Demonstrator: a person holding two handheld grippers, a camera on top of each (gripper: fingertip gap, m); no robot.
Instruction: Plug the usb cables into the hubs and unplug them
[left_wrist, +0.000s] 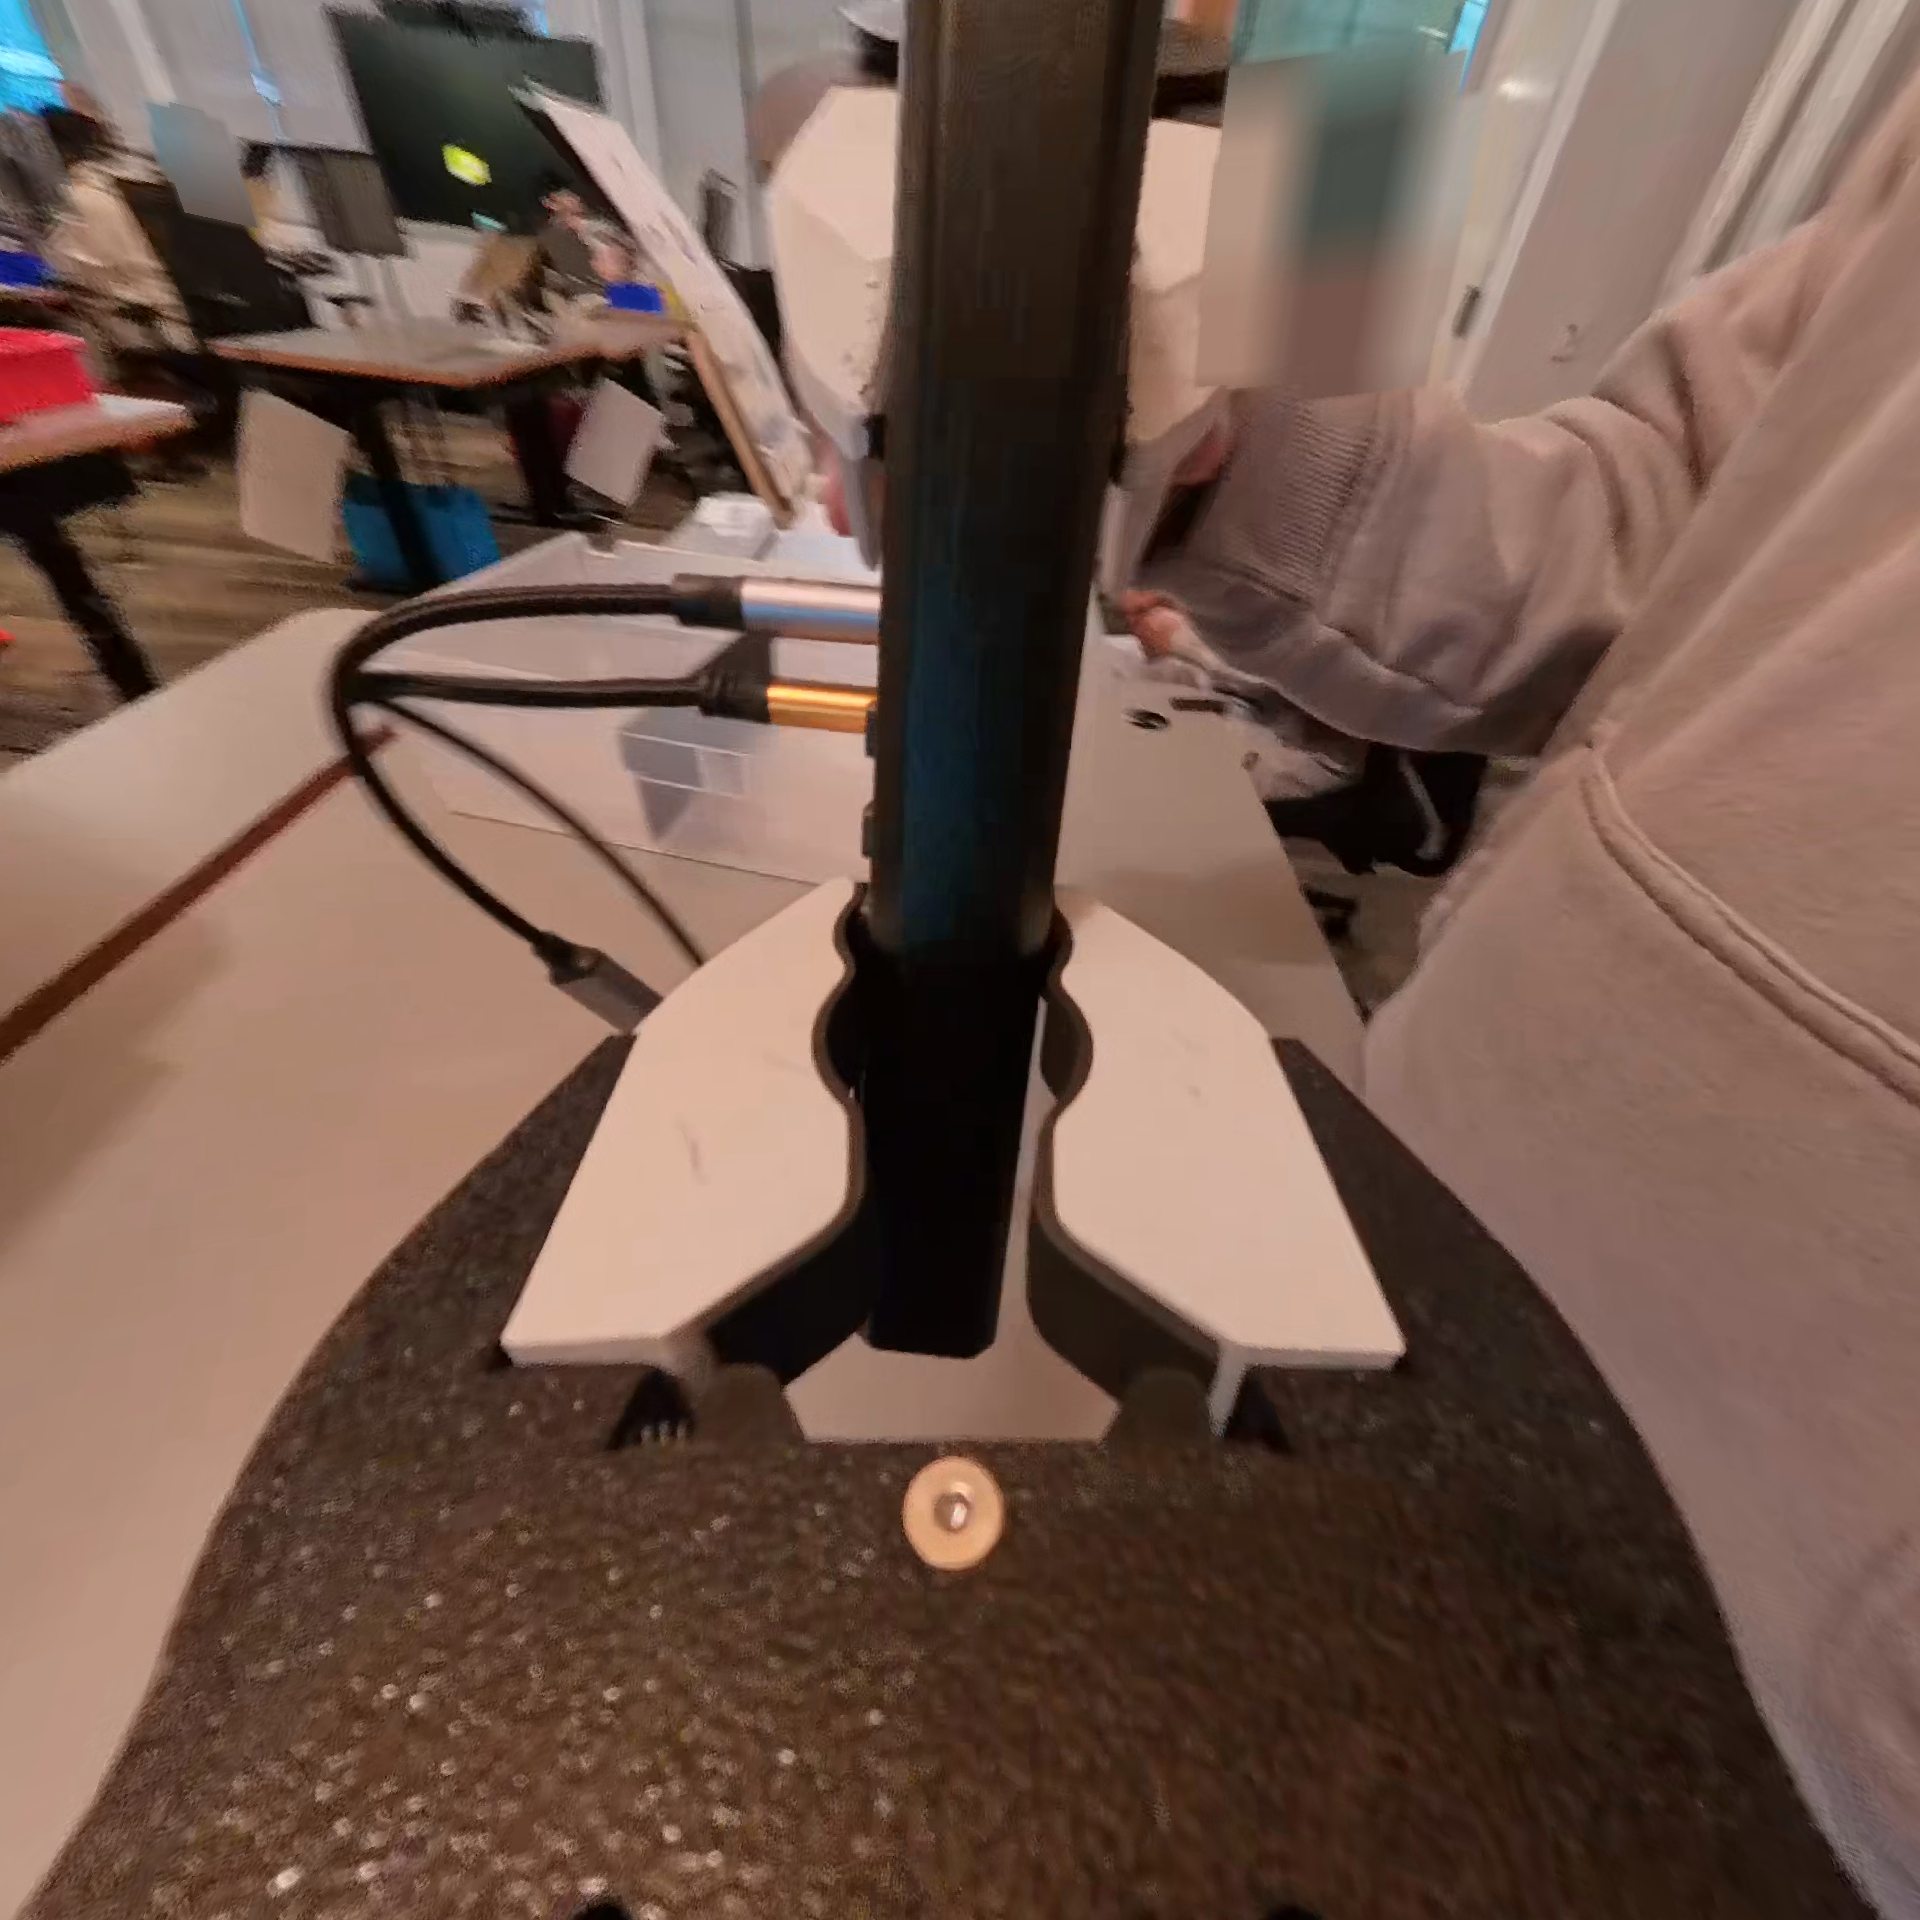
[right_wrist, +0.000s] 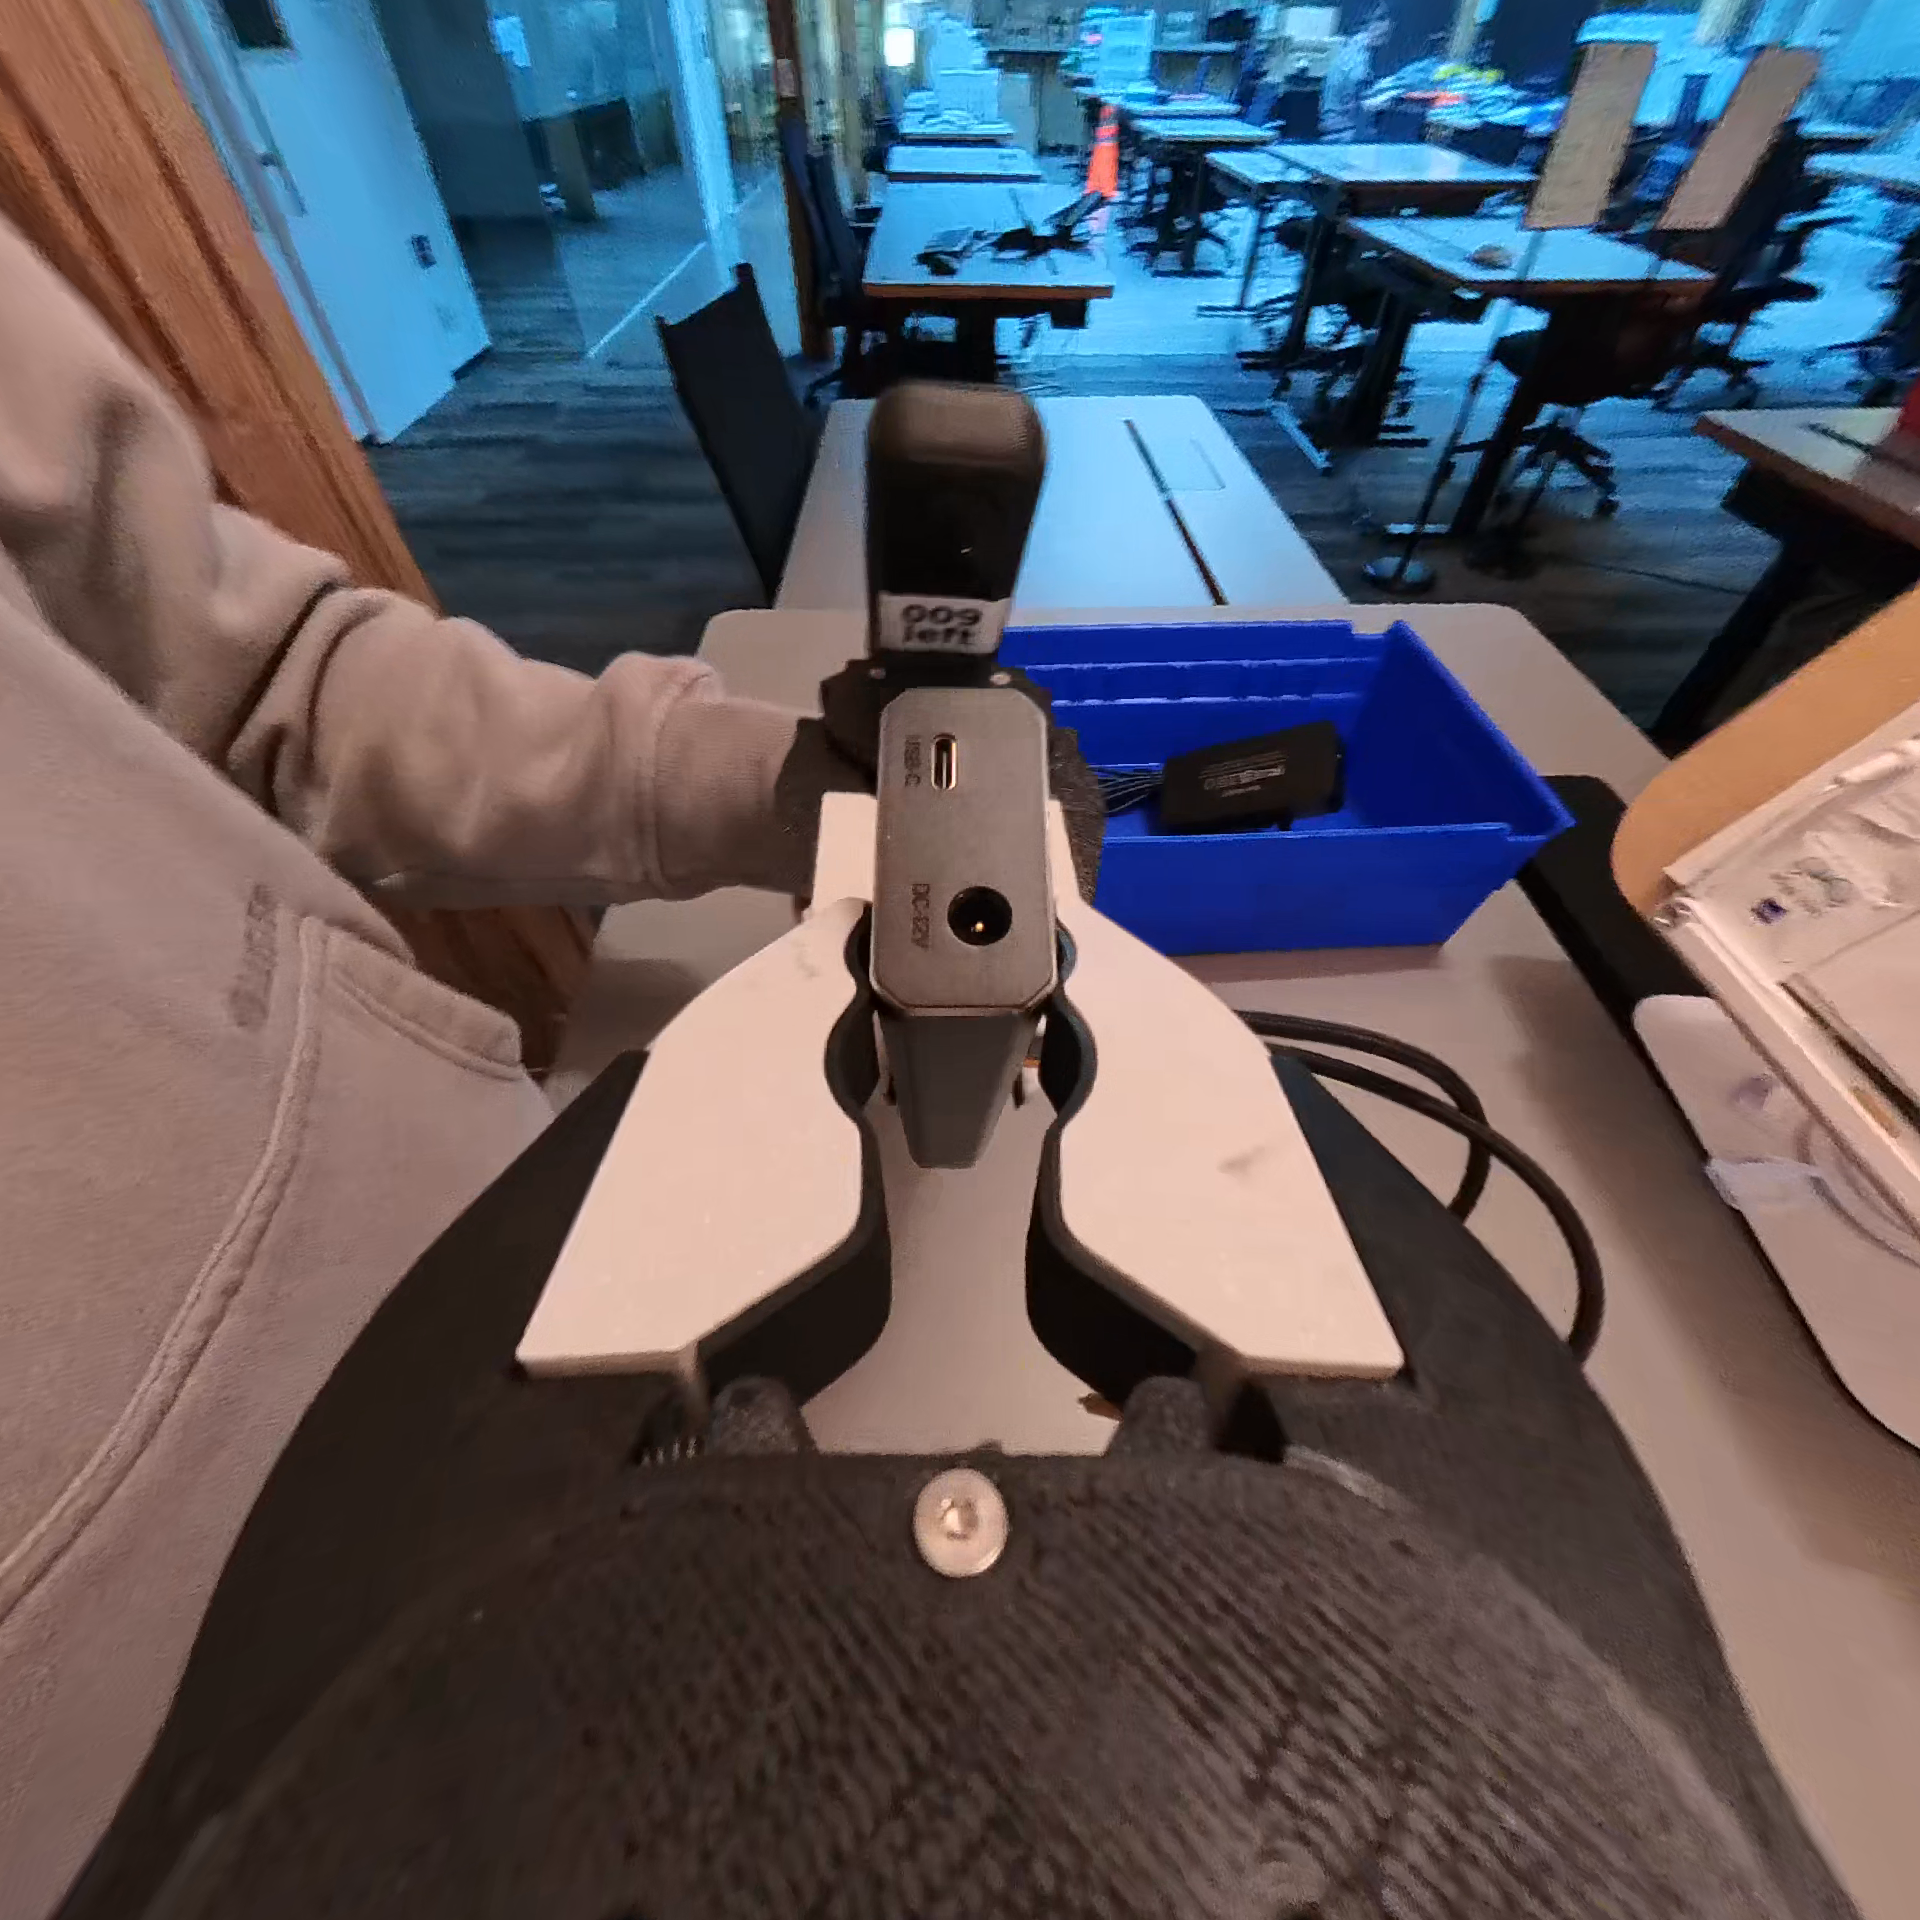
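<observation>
Both grippers pinch the long dark-grey metal USB hub (left_wrist: 987, 623) from opposite ends above the pale desk (left_wrist: 260, 1039). The left gripper (left_wrist: 951, 956) and right gripper (right_wrist: 961, 997) press their white fingers (right_wrist: 748, 1143) against it, probably steadying it. A silver-tipped cable (left_wrist: 790, 608) and a gold-tipped cable (left_wrist: 810, 707) sit plugged in on its left side.

hub (right_wrist: 961, 862) grey | plugs (left_wrist: 810, 608) silver, gold | bin (right_wrist: 1351, 862) blue | fingers (right_wrist: 727, 1174) white

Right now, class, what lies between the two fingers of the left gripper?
The dark USB hub, clamped upright between the left gripper's white fingers, shown in the left wrist view.
</observation>
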